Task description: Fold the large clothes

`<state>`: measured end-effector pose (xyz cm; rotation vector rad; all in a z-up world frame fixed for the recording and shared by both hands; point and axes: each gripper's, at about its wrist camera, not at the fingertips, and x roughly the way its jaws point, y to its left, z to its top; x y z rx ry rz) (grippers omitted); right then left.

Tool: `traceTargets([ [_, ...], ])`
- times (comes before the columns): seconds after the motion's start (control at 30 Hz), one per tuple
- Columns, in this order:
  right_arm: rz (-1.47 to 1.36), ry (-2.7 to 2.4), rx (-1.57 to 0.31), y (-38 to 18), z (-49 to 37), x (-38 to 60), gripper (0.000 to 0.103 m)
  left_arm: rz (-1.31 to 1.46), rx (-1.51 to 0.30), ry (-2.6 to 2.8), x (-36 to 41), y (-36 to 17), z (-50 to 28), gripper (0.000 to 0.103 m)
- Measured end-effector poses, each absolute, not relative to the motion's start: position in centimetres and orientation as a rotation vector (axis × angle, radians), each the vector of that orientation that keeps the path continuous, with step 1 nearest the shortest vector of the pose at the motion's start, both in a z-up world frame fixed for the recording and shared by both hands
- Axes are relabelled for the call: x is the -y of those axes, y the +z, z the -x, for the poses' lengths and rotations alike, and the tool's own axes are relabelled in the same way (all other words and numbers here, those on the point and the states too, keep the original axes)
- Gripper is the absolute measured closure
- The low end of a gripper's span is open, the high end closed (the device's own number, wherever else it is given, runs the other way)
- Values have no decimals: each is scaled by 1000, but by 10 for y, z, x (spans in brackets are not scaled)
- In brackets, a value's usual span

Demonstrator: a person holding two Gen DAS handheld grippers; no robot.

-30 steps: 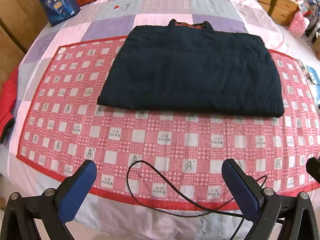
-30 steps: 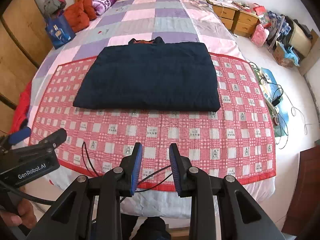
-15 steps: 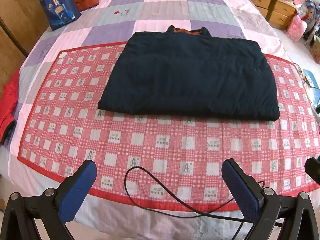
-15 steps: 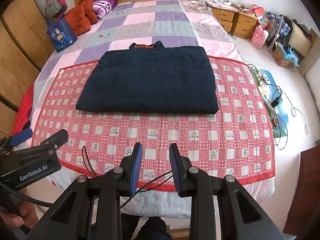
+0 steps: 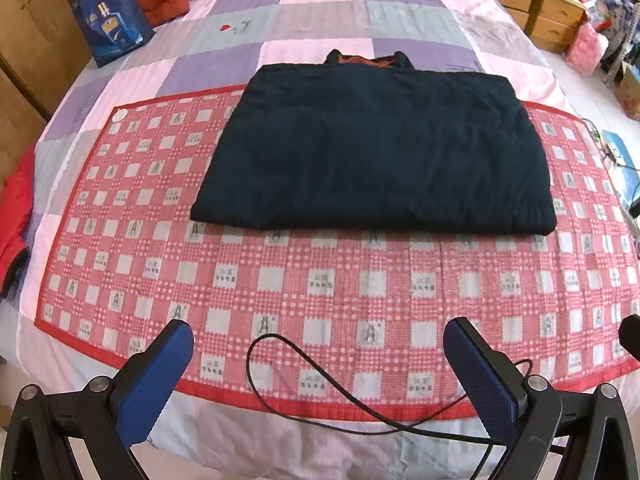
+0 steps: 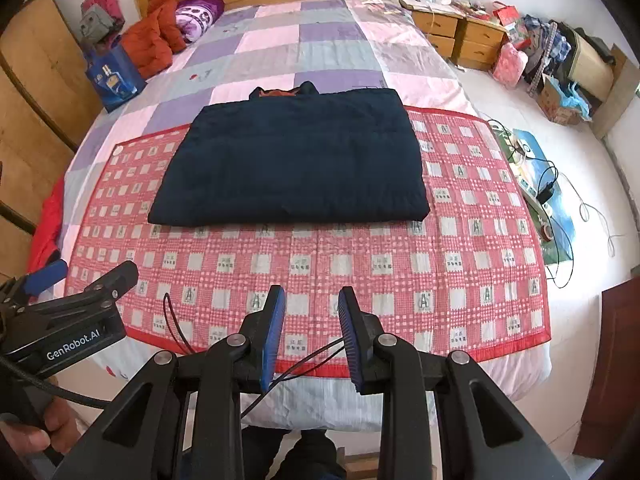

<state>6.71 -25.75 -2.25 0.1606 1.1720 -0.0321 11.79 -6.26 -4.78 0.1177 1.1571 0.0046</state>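
Observation:
A dark navy padded jacket (image 5: 372, 148) lies folded into a flat rectangle on a red checked mat (image 5: 320, 280), its orange-lined collar at the far edge. The jacket (image 6: 288, 164) sits well beyond both grippers. My left gripper (image 5: 318, 326) hovers over the mat's near edge, jaws wide open and empty. My right gripper (image 6: 312, 294) hangs above the same edge with a narrow gap between its blue pads (image 6: 276, 320) and nothing in it. In the right wrist view the left gripper (image 6: 86, 274) shows at the left, held by a hand (image 6: 24, 436).
A black cable (image 5: 320, 380) loops over the mat's near border. The bed's patchwork quilt (image 6: 280, 40) carries a blue bag (image 6: 114, 80) and red clothes (image 6: 154, 44) at the far left. Wooden drawers (image 6: 460, 36) and floor clutter (image 6: 540, 184) lie to the right.

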Motion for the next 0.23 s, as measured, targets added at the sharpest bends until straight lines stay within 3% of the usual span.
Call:
traceTargets([
  [0.23,-161,-38,-1169,-23,-67,261,73,-134,-1138,-24,64,-41,-126,0],
])
